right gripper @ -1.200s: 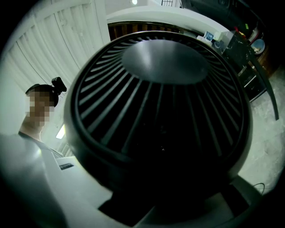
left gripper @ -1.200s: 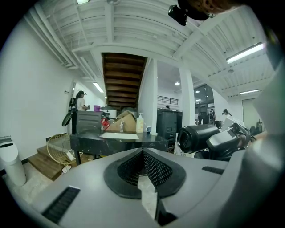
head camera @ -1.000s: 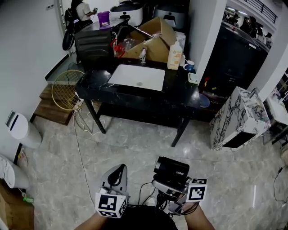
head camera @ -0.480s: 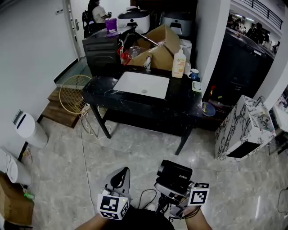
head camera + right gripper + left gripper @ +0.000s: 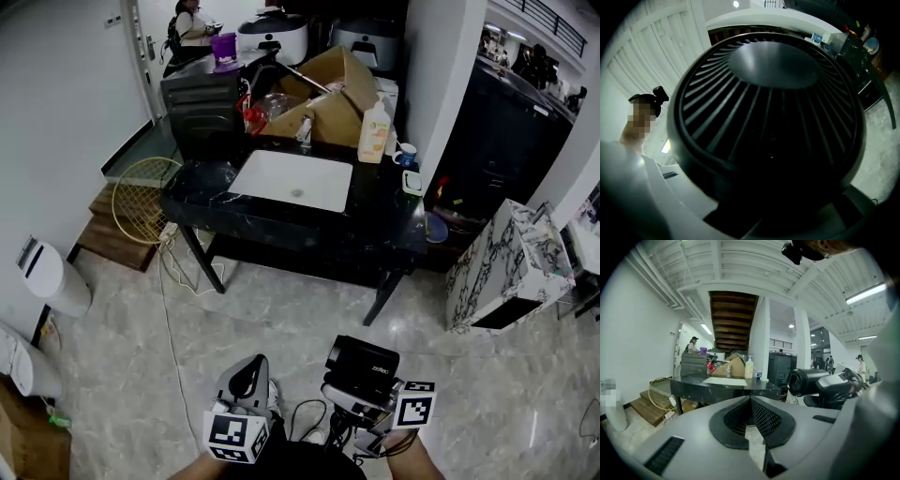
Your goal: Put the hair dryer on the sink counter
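Observation:
The black hair dryer (image 5: 362, 360) is low in the head view, above the floor, and my right gripper (image 5: 352, 394) is shut on it. In the right gripper view its ribbed rear grille (image 5: 768, 117) fills almost the whole picture. My left gripper (image 5: 246, 377) hangs beside it on the left, shut, with its pads meeting at the tip (image 5: 750, 397) and nothing between them. The left gripper view shows the dryer (image 5: 808, 380) to the right. Across the floor stands the black marble sink counter (image 5: 380, 211), with a white basin (image 5: 292, 180).
On or behind the counter are a cardboard box (image 5: 328, 94), a soap bottle (image 5: 375, 122), a mug (image 5: 405, 152) and a dark case (image 5: 199, 105). A round wire basket (image 5: 139, 195) and cables (image 5: 173, 272) lie to its left, a marbled cabinet (image 5: 506, 253) to its right. A person (image 5: 192, 21) stands far back.
The head view has shifted slightly, so the counter sits a little differently in it. Both grippers and the hair dryer keep the same places and grip.

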Demonstrator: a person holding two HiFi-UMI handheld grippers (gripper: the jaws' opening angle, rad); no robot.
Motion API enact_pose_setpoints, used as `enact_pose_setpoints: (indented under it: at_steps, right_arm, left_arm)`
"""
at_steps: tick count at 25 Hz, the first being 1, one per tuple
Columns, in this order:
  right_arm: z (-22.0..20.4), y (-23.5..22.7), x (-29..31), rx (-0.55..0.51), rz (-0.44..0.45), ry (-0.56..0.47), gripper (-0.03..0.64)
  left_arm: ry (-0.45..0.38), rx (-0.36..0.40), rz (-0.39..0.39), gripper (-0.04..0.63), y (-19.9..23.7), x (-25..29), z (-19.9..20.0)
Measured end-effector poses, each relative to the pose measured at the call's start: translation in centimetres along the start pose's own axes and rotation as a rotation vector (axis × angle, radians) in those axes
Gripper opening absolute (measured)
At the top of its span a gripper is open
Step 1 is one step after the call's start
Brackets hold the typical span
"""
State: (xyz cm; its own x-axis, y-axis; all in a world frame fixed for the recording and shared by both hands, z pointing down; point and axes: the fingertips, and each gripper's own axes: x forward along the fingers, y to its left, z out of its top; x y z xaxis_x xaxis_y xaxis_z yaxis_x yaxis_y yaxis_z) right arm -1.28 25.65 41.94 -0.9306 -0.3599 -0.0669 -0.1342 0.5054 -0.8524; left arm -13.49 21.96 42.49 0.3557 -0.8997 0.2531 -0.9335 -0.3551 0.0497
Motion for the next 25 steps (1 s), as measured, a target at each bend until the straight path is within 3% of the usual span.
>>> enact_pose_setpoints:
  at_steps: [13,25]
  right_arm:
    - [9.9,-6.2,7.1,0.041,-0.085,-0.099,0.199]
    - [19.8,-10.3,11.7,0.024,-0.176,-0.163,0.199]
  left_arm:
    - [0.002,0.04,-0.197,0.006,5.9,13.0,4.2]
    - [-0.017,0.059,-0.265,0.006,12.1,20.9,7.5]
